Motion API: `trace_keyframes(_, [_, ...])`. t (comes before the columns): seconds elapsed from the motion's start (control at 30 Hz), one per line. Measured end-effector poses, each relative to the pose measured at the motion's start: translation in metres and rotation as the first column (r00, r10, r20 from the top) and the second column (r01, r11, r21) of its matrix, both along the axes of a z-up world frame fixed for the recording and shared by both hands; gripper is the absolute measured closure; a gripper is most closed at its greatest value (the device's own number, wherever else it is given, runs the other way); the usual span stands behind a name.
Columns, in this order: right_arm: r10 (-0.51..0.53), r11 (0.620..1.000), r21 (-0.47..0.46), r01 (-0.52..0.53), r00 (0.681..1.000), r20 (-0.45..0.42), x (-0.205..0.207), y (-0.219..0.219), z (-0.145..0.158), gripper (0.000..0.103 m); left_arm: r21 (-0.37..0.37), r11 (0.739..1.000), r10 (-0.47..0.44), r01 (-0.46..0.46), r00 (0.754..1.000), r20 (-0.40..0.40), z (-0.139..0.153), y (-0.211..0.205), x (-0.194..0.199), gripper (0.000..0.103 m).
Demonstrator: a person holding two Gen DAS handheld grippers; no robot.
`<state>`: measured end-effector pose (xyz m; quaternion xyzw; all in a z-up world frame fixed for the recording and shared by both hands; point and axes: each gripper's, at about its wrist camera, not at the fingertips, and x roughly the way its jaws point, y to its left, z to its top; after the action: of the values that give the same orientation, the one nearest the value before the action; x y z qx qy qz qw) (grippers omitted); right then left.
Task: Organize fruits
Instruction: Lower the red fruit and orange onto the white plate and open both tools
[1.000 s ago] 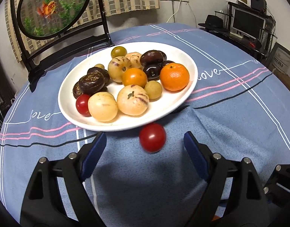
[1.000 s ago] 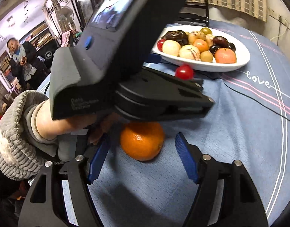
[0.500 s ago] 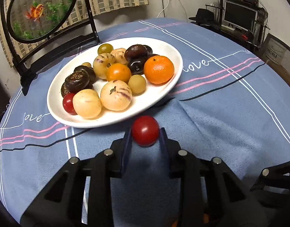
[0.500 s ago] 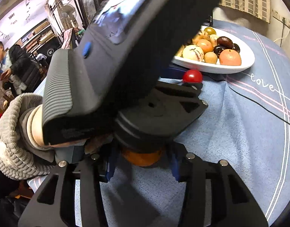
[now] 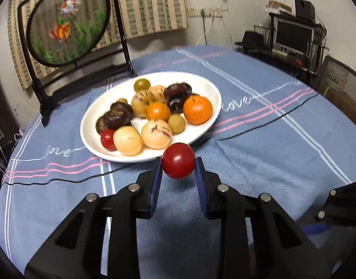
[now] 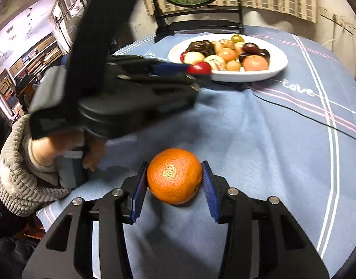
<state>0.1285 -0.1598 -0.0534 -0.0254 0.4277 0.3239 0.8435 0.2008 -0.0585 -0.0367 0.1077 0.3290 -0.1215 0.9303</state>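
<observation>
A small red tomato (image 5: 178,160) hangs above the blue cloth, pinched between the blue pads of my left gripper (image 5: 178,165), just before the near rim of the white oval plate (image 5: 208,88). The plate carries several fruits: oranges, pale striped melons, dark round ones, a green one and another red tomato. In the right wrist view my right gripper (image 6: 174,179) is shut on a large orange (image 6: 174,175), held over the cloth. The left gripper (image 6: 201,68) with the tomato (image 6: 199,68) shows there too, at the plate's (image 6: 277,67) near left edge.
A round table under a blue striped cloth (image 5: 270,139) fills both views. A black-framed goldfish screen (image 5: 68,23) stands behind the plate. A desk with a monitor (image 5: 294,34) is at the far right. A person's sleeve (image 6: 13,174) and hand hold the left gripper.
Both grippers went from open to shut: the left one closed on the red tomato and lifted it toward the plate, the right one closed on the orange and raised it off the cloth.
</observation>
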Motion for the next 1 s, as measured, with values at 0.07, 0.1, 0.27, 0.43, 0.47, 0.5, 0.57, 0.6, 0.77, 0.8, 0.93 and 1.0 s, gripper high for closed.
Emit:
trace_keyframes(0.07, [-0.019,1.0,0.007,0.019,1.0,0.0,-0.001,-0.008,0.002,0.057,0.011,1.0,0.013,-0.014,0.999,0.039,0.007,0.0,-0.008,0.074])
trace_keyframes(0.1, [-0.029,1.0,0.011,0.029,1.0,0.003,-0.002,-0.015,0.004,0.057,0.013,1.0,0.018,-0.019,0.999,0.051,0.009,0.001,-0.011,0.074])
trace_keyframes(0.27, [-0.085,0.996,0.037,0.084,0.996,0.021,-0.004,-0.033,0.011,0.057,0.014,0.998,0.053,-0.055,0.993,0.105,0.022,0.005,-0.017,0.074])
trace_keyframes(0.43, [-0.136,0.989,0.065,0.131,0.988,0.068,0.016,-0.048,0.035,0.057,-0.005,0.995,0.095,-0.095,0.987,0.126,0.038,0.019,-0.001,0.074])
trace_keyframes(0.47, [-0.147,0.987,0.073,0.141,0.986,0.084,0.025,-0.049,0.043,0.057,-0.008,0.994,0.105,-0.105,0.986,0.13,0.041,0.022,0.004,0.074])
trace_keyframes(0.5, [-0.155,0.986,0.078,0.148,0.983,0.095,0.033,-0.05,0.048,0.057,-0.007,0.993,0.116,-0.116,0.984,0.134,0.045,0.025,0.011,0.074])
trace_keyframes(0.57, [-0.174,0.983,0.081,0.165,0.977,0.122,0.054,-0.049,0.06,0.057,-0.004,0.992,0.128,-0.128,0.982,0.137,0.049,0.029,0.023,0.074])
trace_keyframes(0.6, [-0.182,0.982,0.078,0.172,0.974,0.136,0.064,-0.046,0.065,0.057,-0.002,0.991,0.133,-0.134,0.982,0.137,0.051,0.03,0.029,0.074])
trace_keyframes(0.77, [-0.198,0.979,0.078,0.187,0.968,0.156,0.114,-0.029,0.076,0.057,-0.008,0.986,0.167,-0.167,0.979,0.121,0.052,0.043,0.064,0.074])
trace_keyframes(0.8, [-0.199,0.979,0.076,0.189,0.967,0.158,0.121,-0.025,0.076,0.057,-0.011,0.985,0.173,-0.173,0.978,0.117,0.052,0.046,0.07,0.074])
trace_keyframes(0.93, [-0.197,0.979,0.071,0.189,0.97,0.145,0.154,-0.008,0.07,0.057,-0.018,0.982,0.189,-0.188,0.978,0.091,0.045,0.053,0.097,0.074])
trace_keyframes(1.0, [-0.197,0.98,0.063,0.19,0.97,0.141,0.169,0.0,0.066,0.057,-0.013,0.981,0.192,-0.192,0.978,0.082,0.041,0.054,0.108,0.074])
